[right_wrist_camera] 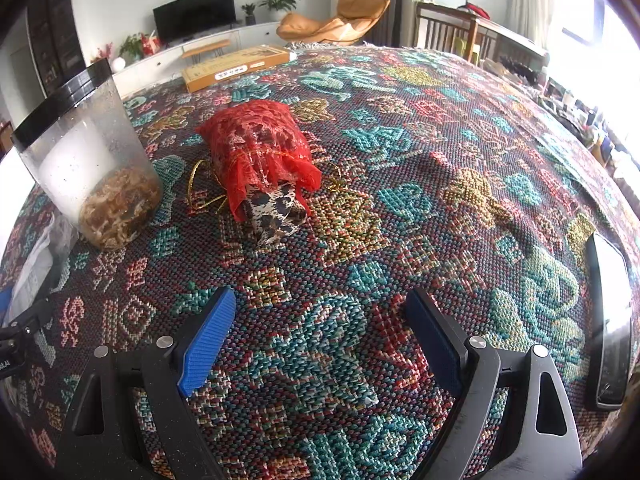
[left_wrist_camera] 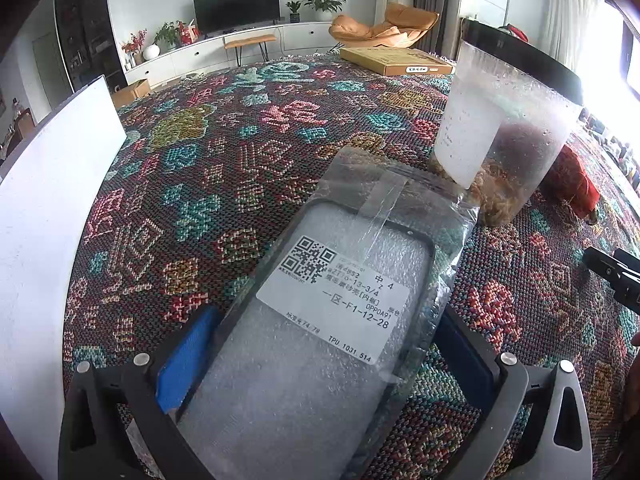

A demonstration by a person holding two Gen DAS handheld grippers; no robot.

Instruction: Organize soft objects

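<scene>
A phone case in a clear plastic bag (left_wrist_camera: 320,320) with a white QR label lies between the blue pads of my left gripper (left_wrist_camera: 324,356), which is shut on it just above the patterned cloth. A red mesh pouch (right_wrist_camera: 260,148) with a leopard-print bundle poking out and a gold cord lies ahead of my right gripper (right_wrist_camera: 320,328). The right gripper is open and empty over the cloth. The pouch also shows at the right edge of the left wrist view (left_wrist_camera: 572,184).
A clear lidded jar (left_wrist_camera: 508,128) holding dried brown stuff stands beside the bag; it also shows in the right wrist view (right_wrist_camera: 92,156). A flat cardboard box (right_wrist_camera: 236,66) lies at the far edge. A white board (left_wrist_camera: 44,208) stands left. A phone (right_wrist_camera: 608,320) lies right.
</scene>
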